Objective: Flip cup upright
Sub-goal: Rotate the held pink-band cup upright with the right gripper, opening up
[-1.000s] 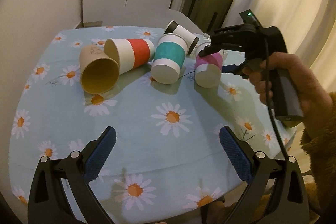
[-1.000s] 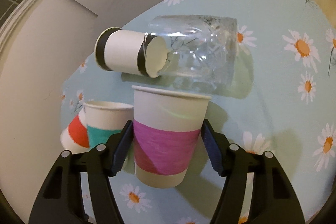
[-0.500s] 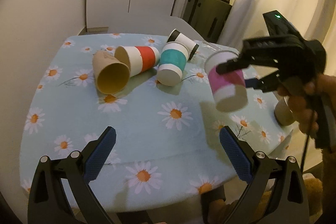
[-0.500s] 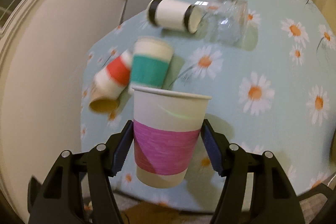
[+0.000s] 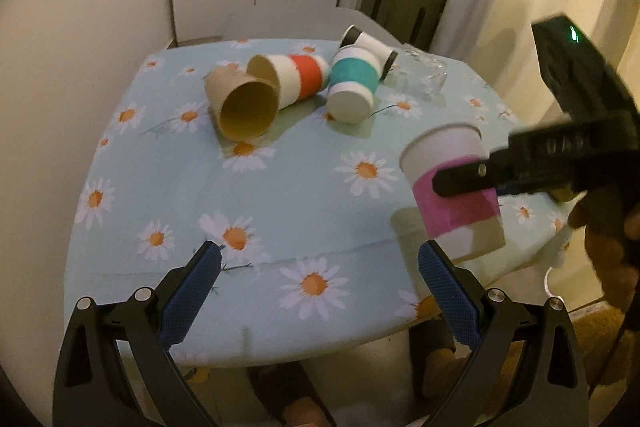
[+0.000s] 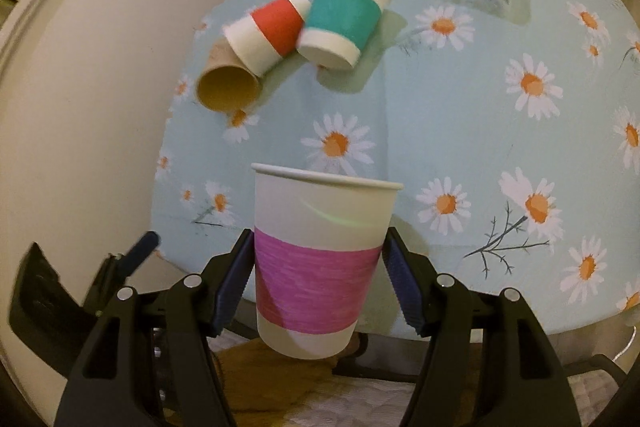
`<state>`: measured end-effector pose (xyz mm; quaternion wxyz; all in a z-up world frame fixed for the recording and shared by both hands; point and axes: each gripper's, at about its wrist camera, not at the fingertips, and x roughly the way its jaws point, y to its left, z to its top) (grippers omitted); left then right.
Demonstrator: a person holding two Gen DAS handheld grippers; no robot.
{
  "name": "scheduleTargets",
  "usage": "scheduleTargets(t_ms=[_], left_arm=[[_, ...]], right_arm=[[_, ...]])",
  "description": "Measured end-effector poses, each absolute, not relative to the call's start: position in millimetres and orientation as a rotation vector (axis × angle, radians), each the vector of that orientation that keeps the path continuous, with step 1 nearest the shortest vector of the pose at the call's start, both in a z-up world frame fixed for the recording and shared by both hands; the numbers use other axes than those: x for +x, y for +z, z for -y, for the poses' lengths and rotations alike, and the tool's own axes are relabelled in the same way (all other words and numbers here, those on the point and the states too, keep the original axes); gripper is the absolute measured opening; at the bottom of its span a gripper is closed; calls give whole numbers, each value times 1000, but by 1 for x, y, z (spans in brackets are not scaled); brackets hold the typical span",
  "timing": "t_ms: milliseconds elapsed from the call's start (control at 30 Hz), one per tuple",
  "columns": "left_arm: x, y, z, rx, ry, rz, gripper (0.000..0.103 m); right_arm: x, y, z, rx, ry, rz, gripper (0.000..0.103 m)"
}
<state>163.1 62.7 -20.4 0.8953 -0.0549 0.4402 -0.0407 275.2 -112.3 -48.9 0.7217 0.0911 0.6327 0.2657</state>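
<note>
In the left wrist view, the left gripper (image 5: 316, 267) hangs spread and empty near the table (image 5: 280, 195) edge, while the pink cup (image 5: 452, 187) is carried mouth-up above that edge. In the right wrist view, the right gripper (image 6: 318, 283) is clamped on the cup's pink band; releasing here could drop it off the table, and squeezing harder could crush the paper.

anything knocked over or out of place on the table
Yes: four paper cups, brown, red, teal and black-banded, plus a glass, lie tipped in a far-side cluster. The pink cup is upright in the right hand-held gripper.

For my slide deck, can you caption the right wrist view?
Right gripper holds the pink-banded cup upright above the daisy tablecloth.
</note>
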Motion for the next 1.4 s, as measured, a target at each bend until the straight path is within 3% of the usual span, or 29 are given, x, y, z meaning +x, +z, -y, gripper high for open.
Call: scheduleTargets(t_ms=[433,533,833,1133,1400], left_arm=[[169,-29,-72,-121,-49,-937,96],[170,-29,-69,-114,-61,-938,96],[171,-33,-61,-100,-68,-949,96],[191,-14,-42,-274,-219,-991,96],[225,-5,4,-232,-256,-1124,96]], right_arm=[[279,-78,103,158,561,-1441,67],[280,-77,106,168,565,-1441,72],[272,-43,136,207,572,-1374,74],[235,10,210,338,598,-1217,75],[208,0,258,446,587,-1162,75]])
